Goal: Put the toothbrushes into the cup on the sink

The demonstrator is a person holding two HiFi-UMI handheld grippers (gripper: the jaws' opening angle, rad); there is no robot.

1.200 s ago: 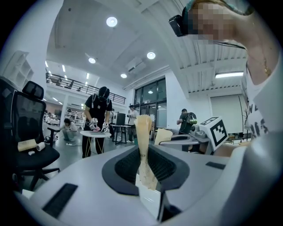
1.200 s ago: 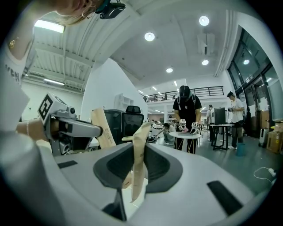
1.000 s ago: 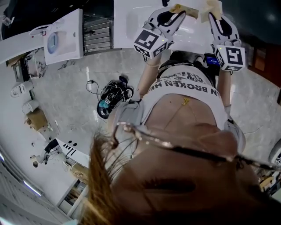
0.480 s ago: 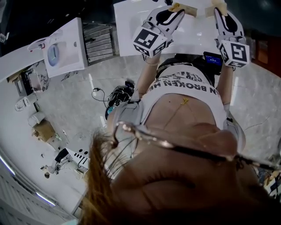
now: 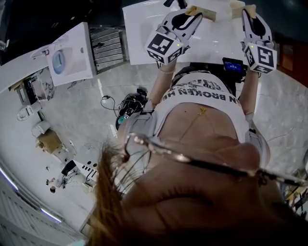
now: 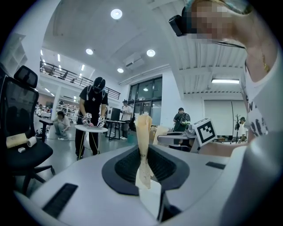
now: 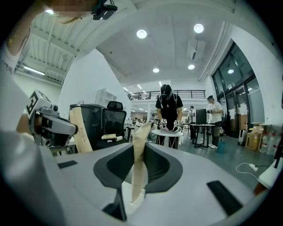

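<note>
No toothbrush or cup shows in any view. In the head view both grippers are held up over a white countertop (image 5: pixel 139 33) at the top edge. My left gripper (image 5: pixel 201 10) has its marker cube at the upper middle, and my right gripper (image 5: pixel 242 6) is to its right. In the left gripper view the beige pads (image 6: pixel 143 145) stand pressed together with nothing between them. The right gripper view shows the same, its beige pads (image 7: pixel 140 163) meeting in one strip. Both views point out into the room, not at the sink.
A white basin unit (image 5: pixel 72 45) stands at the upper left, and black gear with cables (image 5: pixel 127 105) lies on the grey floor. A person in black works at a round table (image 7: pixel 167 131). An office chair (image 6: pixel 20 128) holds paper rolls.
The head view has shifted a little, so the floor and basin unit sit lower and to the right. My right gripper drifted slightly right. The jaws look unchanged.
</note>
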